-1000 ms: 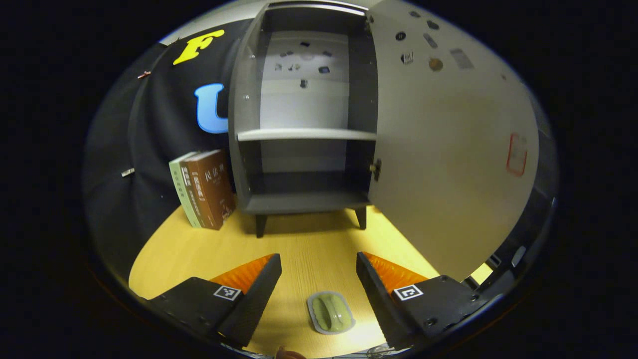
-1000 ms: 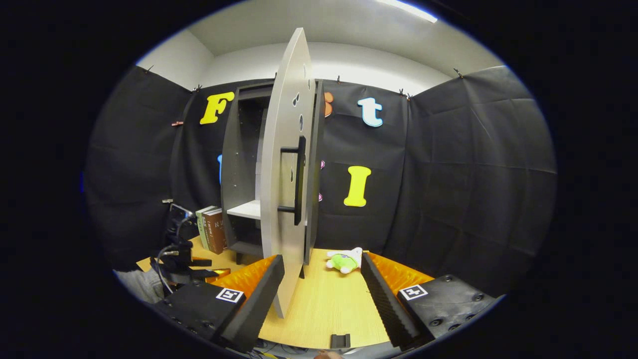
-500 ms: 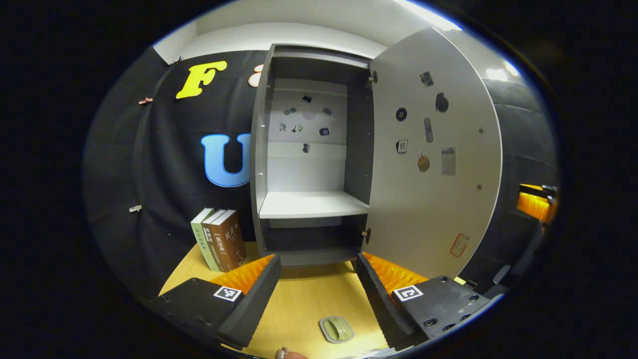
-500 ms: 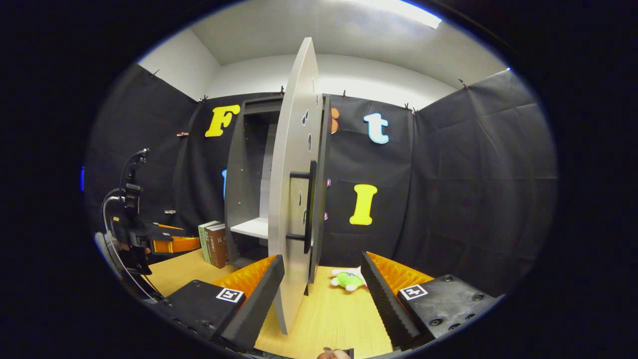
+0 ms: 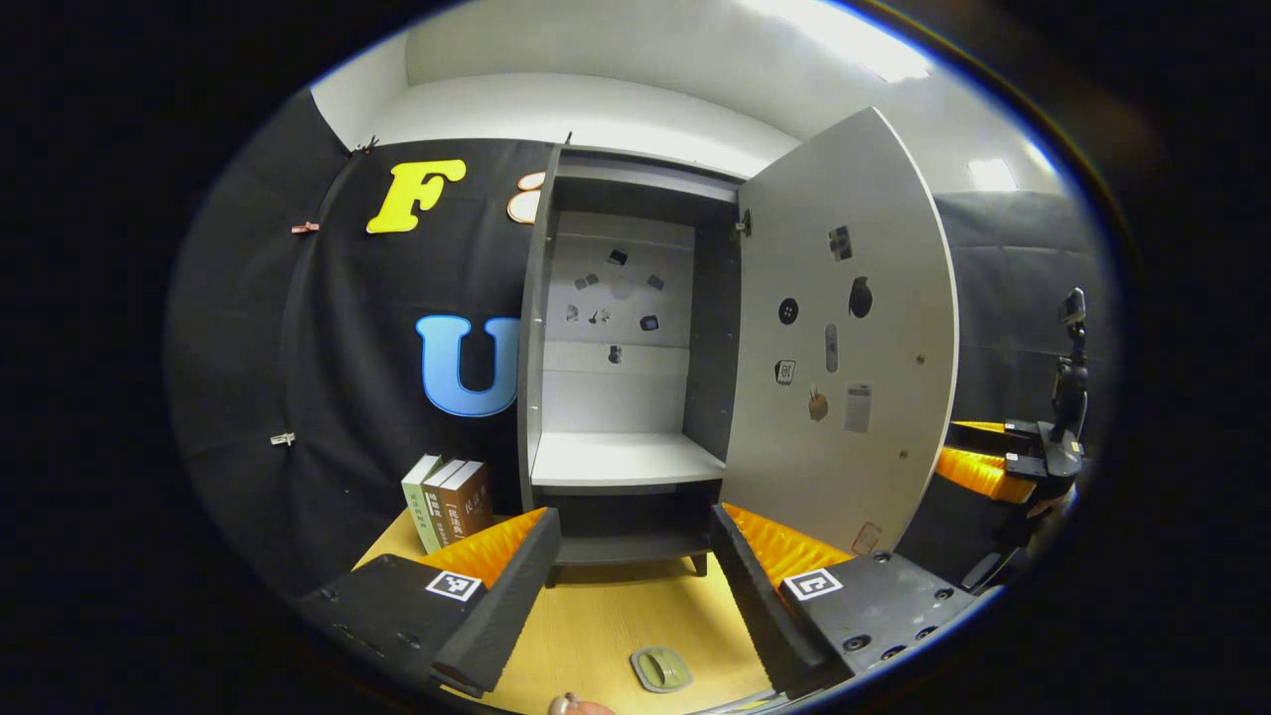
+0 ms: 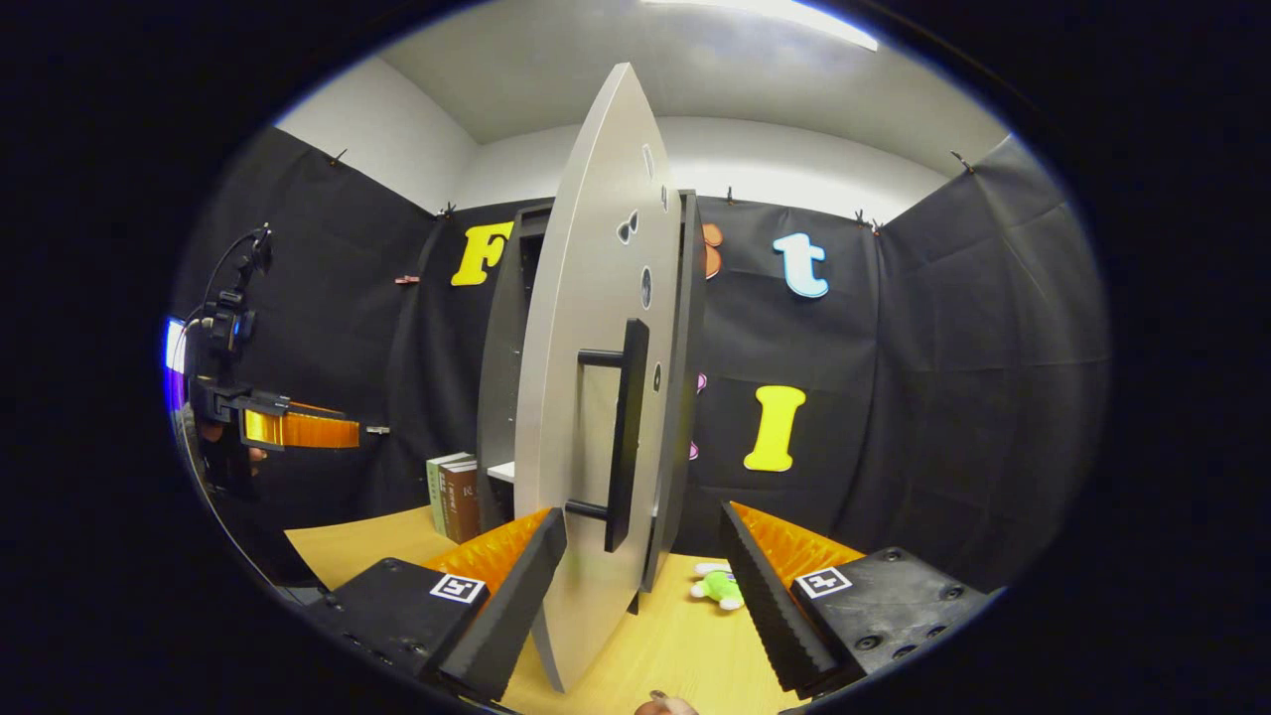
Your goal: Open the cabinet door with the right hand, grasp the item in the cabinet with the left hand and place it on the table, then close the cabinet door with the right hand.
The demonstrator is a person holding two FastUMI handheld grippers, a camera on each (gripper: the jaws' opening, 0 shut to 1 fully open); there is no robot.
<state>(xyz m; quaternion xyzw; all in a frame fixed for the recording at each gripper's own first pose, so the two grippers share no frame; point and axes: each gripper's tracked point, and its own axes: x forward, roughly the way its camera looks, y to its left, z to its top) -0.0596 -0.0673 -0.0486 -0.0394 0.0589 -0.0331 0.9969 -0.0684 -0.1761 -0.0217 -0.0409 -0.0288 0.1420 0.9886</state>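
Right gripper view: tall grey cabinet door stands open, black bar handle just ahead.
Right tongs: spread, empty.
Left tongs: spread, empty.
Item: small green pad lies on yellow wooden tabletop.
Advice: push door squarely shut.

Open cabinet, door swung right, books beside it, green item on table

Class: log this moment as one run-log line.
door: open | item: on table | left hand-held gripper: open | right hand-held gripper: open, at door edge
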